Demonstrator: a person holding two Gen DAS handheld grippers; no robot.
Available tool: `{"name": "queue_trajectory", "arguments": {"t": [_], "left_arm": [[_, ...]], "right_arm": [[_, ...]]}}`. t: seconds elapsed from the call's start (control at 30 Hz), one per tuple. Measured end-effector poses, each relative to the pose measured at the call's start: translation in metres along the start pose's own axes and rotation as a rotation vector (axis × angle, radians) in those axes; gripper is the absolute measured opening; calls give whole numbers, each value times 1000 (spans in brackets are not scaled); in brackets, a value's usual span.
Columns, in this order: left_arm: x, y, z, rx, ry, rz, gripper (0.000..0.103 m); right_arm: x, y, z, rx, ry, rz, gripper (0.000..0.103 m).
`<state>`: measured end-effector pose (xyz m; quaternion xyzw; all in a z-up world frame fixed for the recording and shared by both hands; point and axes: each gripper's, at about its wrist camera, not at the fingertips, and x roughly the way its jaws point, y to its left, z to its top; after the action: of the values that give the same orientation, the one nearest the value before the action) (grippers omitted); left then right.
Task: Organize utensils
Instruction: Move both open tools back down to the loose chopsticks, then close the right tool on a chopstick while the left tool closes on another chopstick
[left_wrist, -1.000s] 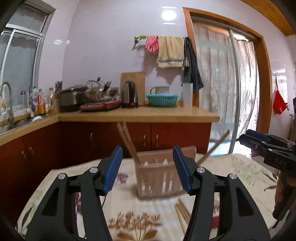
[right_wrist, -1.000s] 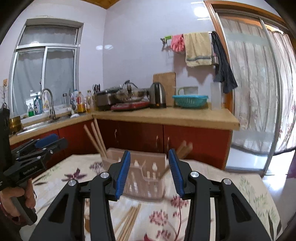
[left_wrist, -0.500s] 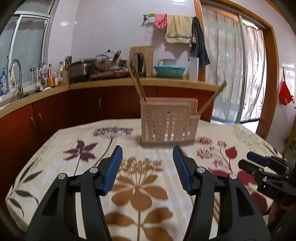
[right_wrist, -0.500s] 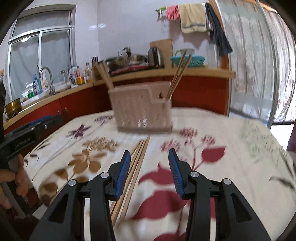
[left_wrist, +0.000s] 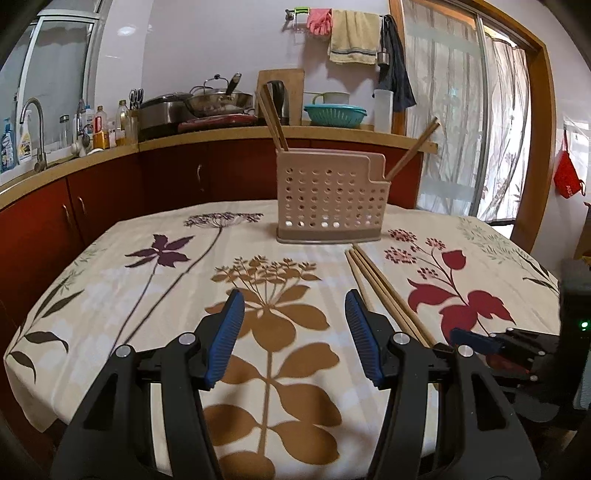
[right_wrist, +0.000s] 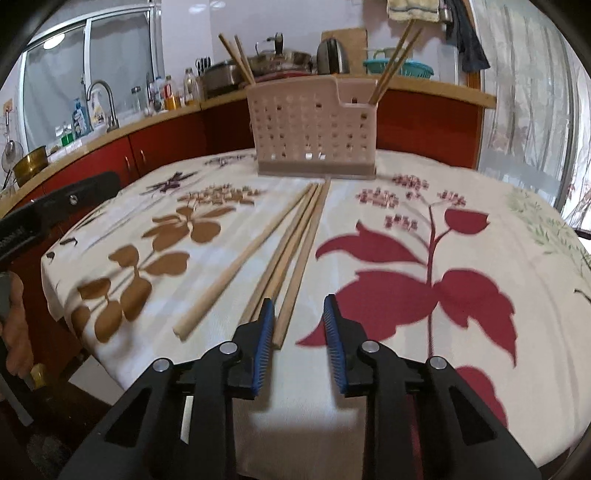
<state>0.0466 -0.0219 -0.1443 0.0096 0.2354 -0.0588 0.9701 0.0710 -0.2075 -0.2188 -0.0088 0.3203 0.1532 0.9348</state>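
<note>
A perforated pink utensil holder (left_wrist: 330, 199) stands at the far side of the floral tablecloth, with chopsticks upright in both ends; it also shows in the right wrist view (right_wrist: 313, 129). Several loose wooden chopsticks (right_wrist: 291, 251) lie on the cloth in front of it, also seen in the left wrist view (left_wrist: 384, 291). My right gripper (right_wrist: 298, 326) is open and empty, low over the near ends of the chopsticks. My left gripper (left_wrist: 294, 332) is open and empty above the cloth, left of the chopsticks. The right gripper's blue tip (left_wrist: 476, 341) shows at the lower right of the left view.
The table edge (right_wrist: 74, 321) drops off at the left. Behind the table runs a red-fronted kitchen counter (left_wrist: 207, 136) with pots, bottles, a kettle and a sink tap (left_wrist: 35, 129). A sliding glass door with curtains (left_wrist: 461, 122) is at the right.
Both grippers have dropped and pulled back from the holder toward the table's near edge. The right gripper now sits low by the near ends of the loose chopsticks. Both stay open.
</note>
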Motion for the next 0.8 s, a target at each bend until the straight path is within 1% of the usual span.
{"name": "queue_trajectory", "arguments": {"t": [0.07, 0.1, 0.17, 0.3, 0.5, 0.67, 0.8], "left_arm": [[1, -3, -3, 2, 5, -8, 55], [2, -5, -4, 3, 7, -13, 55], [4, -8, -5, 2, 14, -23, 55], [8, -15, -10, 2, 33, -43, 56], [18, -29, -19, 7, 68, -82, 55], [26, -41, -28, 15, 101, -108, 55], [34, -50, -39, 14, 147, -122, 43]], "right_arm": [[-1, 2, -2, -16, -9, -9, 26], [-2, 1, -3, -13, -7, -3, 18], [-3, 2, -3, -21, -10, -4, 9], [-7, -1, -5, -21, -22, -12, 7], [-16, -22, -5, 22, -51, -52, 7], [-20, -39, -9, 59, -56, -70, 7], [-20, -47, -11, 76, -57, -62, 7]]}}
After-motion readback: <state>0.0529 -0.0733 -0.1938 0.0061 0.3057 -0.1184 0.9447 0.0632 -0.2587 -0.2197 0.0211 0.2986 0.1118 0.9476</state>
